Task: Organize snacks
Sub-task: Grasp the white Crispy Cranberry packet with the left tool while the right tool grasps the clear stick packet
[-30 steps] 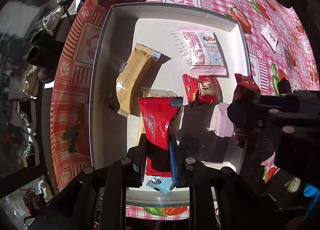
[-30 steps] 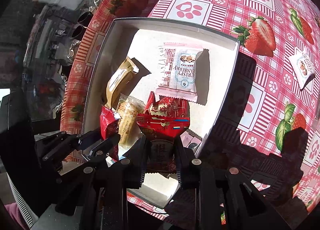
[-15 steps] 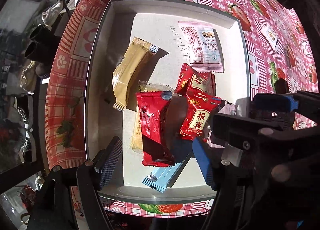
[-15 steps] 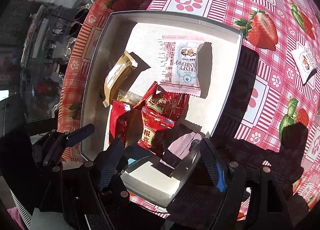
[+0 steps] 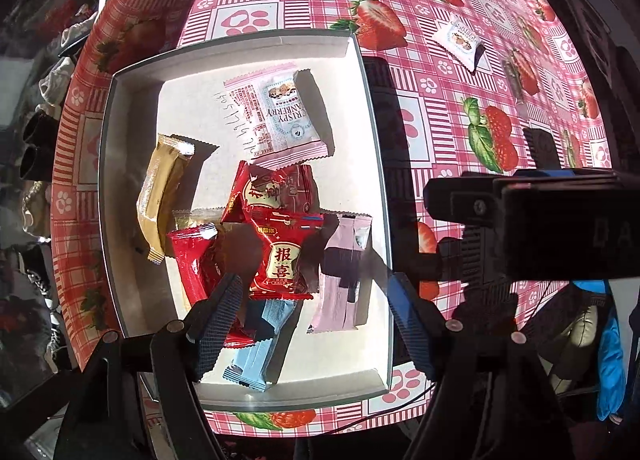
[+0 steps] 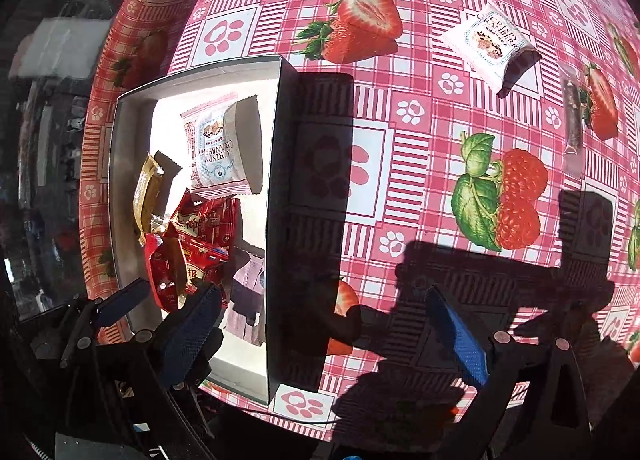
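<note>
White tray (image 5: pixel 372 147) holds 8 snack packs: 1 white cranberry pack (image 5: pixel 280 111), 1 gold bar (image 5: pixel 160 195), 3 red packs (upper one (image 5: pixel 276 191), front one (image 5: pixel 284 256), left one (image 5: pixel 196 260)), 1 pink (image 5: pixel 344 292), 1 blue (image 5: pixel 260 352), 1 yellowish one (image 5: pixel 200 217) mostly hidden under the reds. Outside, on the strawberry tablecloth (image 6: pixel 400 147): 1 more white cranberry pack (image 6: pixel 490 43) at 1 o'clock of the right view, 1 dark clear-wrapped bar (image 6: pixel 574 119) at 3 o'clock. Tray's 12 o'clock strip and its floor at 3 o'clock are bare; the cloth right of the tray wall is open, shaded. Left gripper (image 5: pixel 312 324) is over the tray's 6 o'clock end, jaws apart, nothing pinched, the blue and red packs lying below the gap. Right gripper (image 6: pixel 332 336) straddles the tray's right wall, jaws just widened to full spread, nothing between them.
</note>
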### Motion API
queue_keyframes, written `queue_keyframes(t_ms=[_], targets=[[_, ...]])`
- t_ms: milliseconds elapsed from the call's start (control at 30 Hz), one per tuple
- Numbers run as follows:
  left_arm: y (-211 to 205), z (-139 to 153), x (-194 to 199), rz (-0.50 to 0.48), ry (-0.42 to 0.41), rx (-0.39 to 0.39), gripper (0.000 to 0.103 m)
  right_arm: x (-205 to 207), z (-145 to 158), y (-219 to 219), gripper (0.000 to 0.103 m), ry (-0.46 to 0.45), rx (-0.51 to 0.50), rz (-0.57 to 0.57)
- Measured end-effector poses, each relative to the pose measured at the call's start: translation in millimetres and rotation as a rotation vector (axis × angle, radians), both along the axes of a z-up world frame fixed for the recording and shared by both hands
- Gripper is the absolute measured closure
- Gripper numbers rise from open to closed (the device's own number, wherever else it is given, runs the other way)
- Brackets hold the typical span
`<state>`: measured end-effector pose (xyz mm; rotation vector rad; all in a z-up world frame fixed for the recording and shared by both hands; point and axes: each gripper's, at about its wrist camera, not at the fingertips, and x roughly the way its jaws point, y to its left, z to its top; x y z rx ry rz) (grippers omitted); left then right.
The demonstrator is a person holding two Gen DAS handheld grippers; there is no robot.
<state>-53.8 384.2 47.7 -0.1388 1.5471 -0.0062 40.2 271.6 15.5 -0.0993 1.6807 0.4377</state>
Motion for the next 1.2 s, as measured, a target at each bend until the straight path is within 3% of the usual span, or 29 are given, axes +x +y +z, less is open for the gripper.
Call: queue_keyframes(t_ms=[433, 833, 1200], targets=[[-67, 10, 29, -0.129, -0.008, -0.024, 0.024, 17, -1, -117, 0.001, 0.020, -0.047, -0.233], [-103, 25, 80, -0.130, -0.039, -0.045, 0.024, 43, -6, -197, 0.001, 0.015, -0.088, -0.343], [-115, 14, 135, -0.118, -0.047, -0.014, 0.024, 82, -16, -223, 0.001, -0.022, -0.081, -0.370]])
